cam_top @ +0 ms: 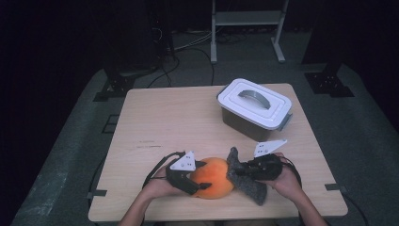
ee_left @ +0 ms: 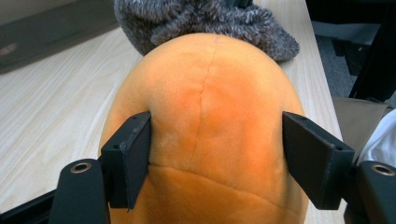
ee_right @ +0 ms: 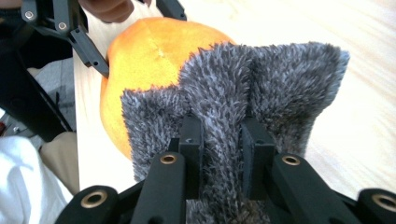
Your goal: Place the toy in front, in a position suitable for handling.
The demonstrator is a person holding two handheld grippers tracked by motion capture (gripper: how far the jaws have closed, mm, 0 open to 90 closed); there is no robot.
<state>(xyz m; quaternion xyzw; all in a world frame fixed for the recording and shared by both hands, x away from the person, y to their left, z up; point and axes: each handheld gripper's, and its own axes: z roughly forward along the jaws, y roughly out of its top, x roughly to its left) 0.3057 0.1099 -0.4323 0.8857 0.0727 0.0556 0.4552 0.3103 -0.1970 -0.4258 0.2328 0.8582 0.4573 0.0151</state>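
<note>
Orange plush point(cam_top: 214, 177) sits squeezed in my wide left gripper point(cam_top: 200, 175); my right gripper point(cam_top: 241, 169) pinches the grey fuzzy cloth point(cam_top: 244, 181), lying slantwise

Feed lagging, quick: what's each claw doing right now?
Left claw: closed on the orange plush toy, jaws set wide around it.
Right claw: shut on the grey fuzzy cloth.
</note>
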